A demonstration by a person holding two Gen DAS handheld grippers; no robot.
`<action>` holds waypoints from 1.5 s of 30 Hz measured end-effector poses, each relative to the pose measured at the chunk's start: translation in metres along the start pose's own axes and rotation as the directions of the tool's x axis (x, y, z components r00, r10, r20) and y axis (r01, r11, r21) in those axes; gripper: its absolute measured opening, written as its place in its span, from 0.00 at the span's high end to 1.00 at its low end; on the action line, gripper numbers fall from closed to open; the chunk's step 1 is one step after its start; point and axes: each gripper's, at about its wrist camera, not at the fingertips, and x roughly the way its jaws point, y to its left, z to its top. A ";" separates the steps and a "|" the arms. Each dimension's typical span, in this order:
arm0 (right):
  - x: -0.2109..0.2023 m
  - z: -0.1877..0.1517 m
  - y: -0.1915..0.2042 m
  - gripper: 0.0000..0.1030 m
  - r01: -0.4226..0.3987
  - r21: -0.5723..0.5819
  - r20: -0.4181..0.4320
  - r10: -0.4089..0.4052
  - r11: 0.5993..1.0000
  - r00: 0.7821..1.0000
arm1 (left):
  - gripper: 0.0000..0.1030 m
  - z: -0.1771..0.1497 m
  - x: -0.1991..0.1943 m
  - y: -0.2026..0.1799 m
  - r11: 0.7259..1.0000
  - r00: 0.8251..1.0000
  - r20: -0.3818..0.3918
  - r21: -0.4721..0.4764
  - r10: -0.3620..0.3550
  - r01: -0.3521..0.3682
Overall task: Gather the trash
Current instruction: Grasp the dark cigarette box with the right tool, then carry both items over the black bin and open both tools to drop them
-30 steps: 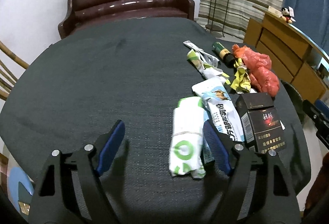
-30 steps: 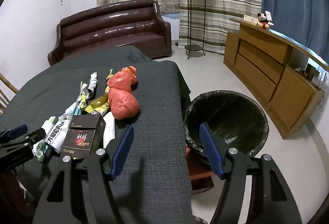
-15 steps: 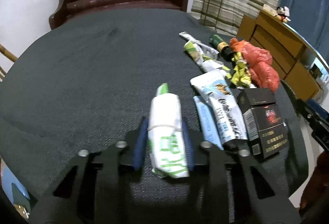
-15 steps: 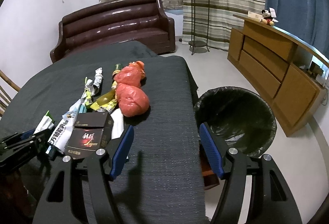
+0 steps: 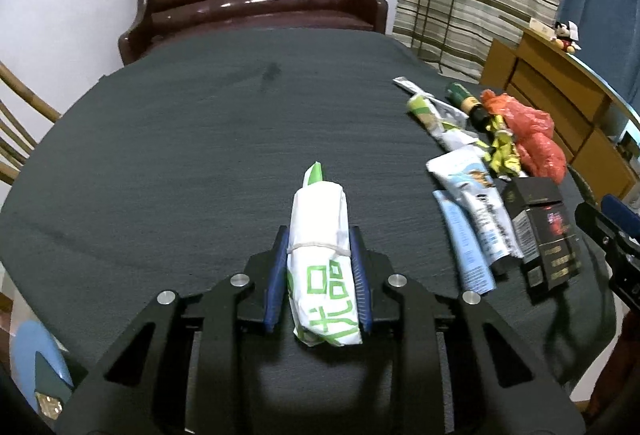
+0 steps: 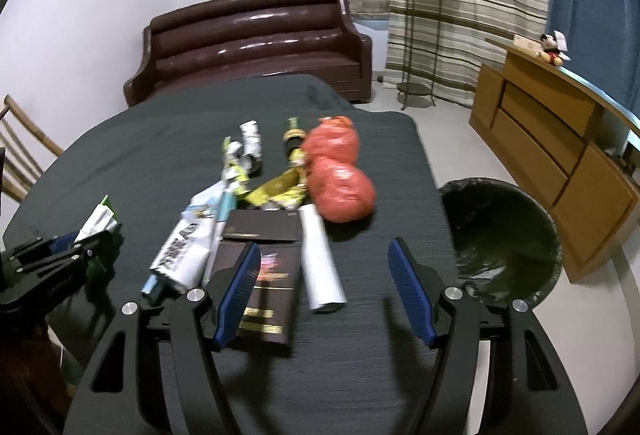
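Between the blue pads of my left claw point(image 5: 320, 275) I am holding a white packet point(image 5: 320, 235) with green print and a rubber band round its middle; the pads are pressing on both long sides, so the claw is clamped on it. I am gripping it across its narrow width because that is the only span the pads can close on, and the banded middle looks firm enough not to slip. Its green tip is pointing away from me over the dark tablecloth point(image 5: 180, 139), and I judge it is just clear of the cloth, though I cannot be sure.

Off to the right the other rubbish is lying in 1 loose heap: 2 squeezed tubes point(image 5: 472, 203), a black box point(image 5: 544, 231), crumpled yellow wrappers point(image 5: 502, 151), a small dark bottle point(image 5: 466, 103) and an orange plastic bag point(image 5: 528, 135).

My right claw point(image 6: 324, 287) is hanging over that heap with its pads standing well apart and nothing between them; the black box is lying partly under its left pad, beside a white roll point(image 6: 320, 259). I judge it is lining up the next pick.

Beyond the table's edge the bin point(image 6: 504, 235), lined with a black bag, is standing on the floor, close enough for a short carry.
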 end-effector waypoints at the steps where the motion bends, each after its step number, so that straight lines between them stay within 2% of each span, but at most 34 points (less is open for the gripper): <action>1: 0.001 0.000 0.005 0.37 -0.005 -0.008 -0.004 0.005 1.000 1.000 | 0.72 -0.001 -0.001 0.003 1.000 1.000 0.002 0.000 0.005 -0.005; 6: 0.011 -0.004 0.026 0.36 -0.027 -0.045 -0.046 0.025 0.999 0.999 | 0.72 -0.004 -0.002 0.021 0.999 0.999 0.010 -0.005 0.035 -0.035; 14: 0.024 -0.007 0.039 0.33 -0.008 -0.072 -0.094 0.001 0.997 0.996 | 0.72 -0.002 0.003 0.032 0.999 0.999 0.002 -0.032 0.037 -0.037; 15: 0.025 -0.007 0.038 0.35 -0.005 -0.073 -0.093 -0.002 0.997 0.996 | 0.72 -0.001 0.003 0.031 0.999 0.999 0.004 -0.030 0.037 -0.037; 16: 0.025 -0.007 0.039 0.43 -0.003 -0.076 -0.092 -0.004 0.997 0.996 | 0.72 -0.002 0.004 0.033 0.999 0.999 0.001 -0.034 0.035 -0.035; 17: 0.026 -0.008 0.039 0.46 -0.005 -0.082 -0.098 -0.003 0.997 0.995 | 0.72 -0.002 0.004 0.032 0.999 0.999 0.000 -0.035 0.034 -0.034; 24: 0.017 -0.007 0.039 0.47 -0.003 -0.089 -0.067 -0.003 0.996 0.998 | 0.72 -0.003 0.003 0.020 0.999 1.000 -0.001 -0.024 0.023 -0.023; 30: -0.001 -0.001 0.033 0.47 0.011 -0.089 0.016 -0.009 0.996 1.000 | 0.72 0.004 -0.006 0.003 1.000 0.999 0.039 0.002 0.000 0.000; 36: -0.016 0.014 0.008 0.47 0.047 -0.042 0.094 -0.043 0.998 0.995 | 0.72 0.017 -0.016 -0.030 0.998 0.995 0.090 0.042 -0.050 0.046; 45: -0.021 0.032 -0.064 0.47 0.189 0.046 0.161 -0.194 0.981 0.968 | 0.72 0.050 -0.015 -0.107 0.980 0.975 0.145 0.134 -0.167 0.148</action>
